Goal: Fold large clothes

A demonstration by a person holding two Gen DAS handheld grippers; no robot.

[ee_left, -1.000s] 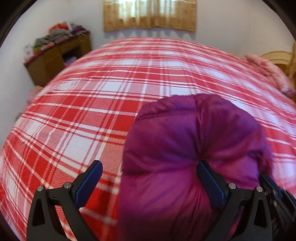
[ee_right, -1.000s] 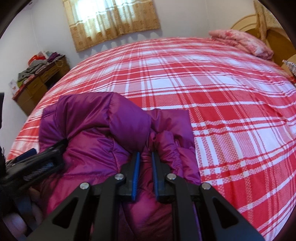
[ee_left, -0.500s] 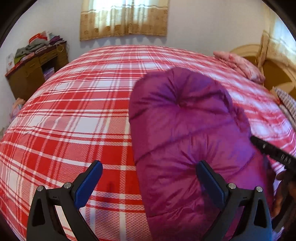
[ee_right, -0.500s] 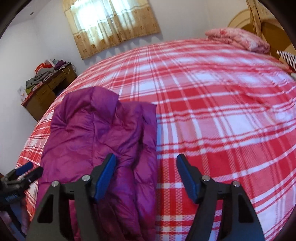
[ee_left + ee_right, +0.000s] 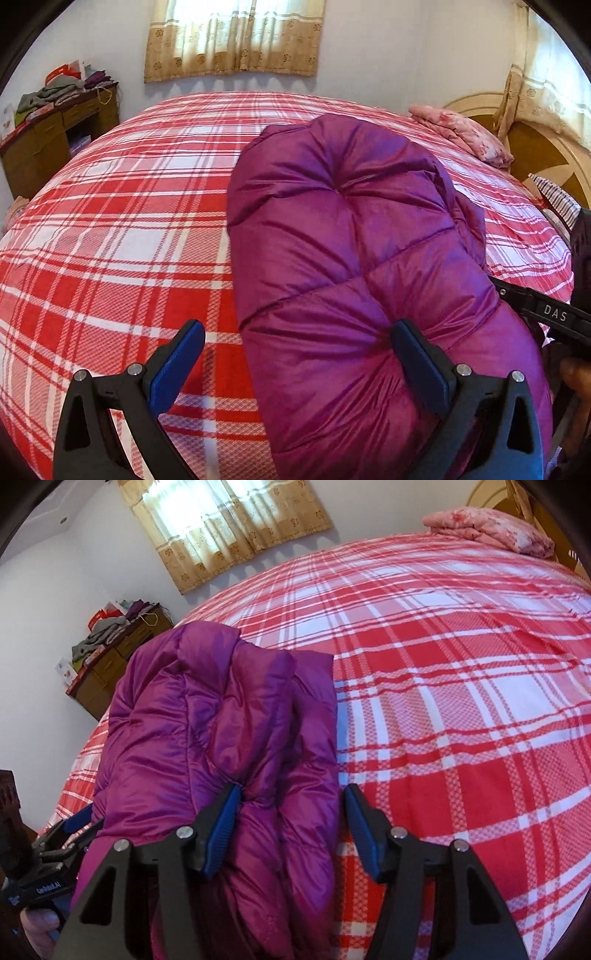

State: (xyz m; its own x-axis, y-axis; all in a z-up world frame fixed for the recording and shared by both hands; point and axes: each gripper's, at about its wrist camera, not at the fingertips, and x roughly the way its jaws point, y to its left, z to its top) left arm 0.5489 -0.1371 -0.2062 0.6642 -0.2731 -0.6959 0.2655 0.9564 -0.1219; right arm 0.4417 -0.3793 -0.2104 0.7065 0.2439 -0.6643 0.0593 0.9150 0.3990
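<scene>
Grippers sit nearest the viewer, both hovering low over the near edge of a bed [image 5: 110,236] covered in a red and white plaid sheet. The left gripper [image 5: 295,354] is spread wide and grasps nothing: its right pad [image 5: 417,354] dents the near end of a purple puffer jacket [image 5: 343,240], while its left pad stands apart over bare sheet. The right gripper [image 5: 288,830] has just been opening and then easing in a little; its jaws are parted, with the jacket's right edge lying between them. Its left pad touches the fabric and its right pad is clear of it, so nothing is clamped.

The jacket lies as a thick, rounded bundle running away from the near edge, folded over itself into a long narrow shape. Its layers look puffy and uneven, and the right side shows loose ridges.

Judging from this, the main folds appear done and the garment has been set down and let go. What may remain is pressing it flatter or squaring the edges.

Farther off, a pink folded cloth [image 5: 491,528] rests by the headboard, a cluttered wooden desk [image 5: 55,140] stands at far left, and a curtained window [image 5: 232,37] is behind.
</scene>
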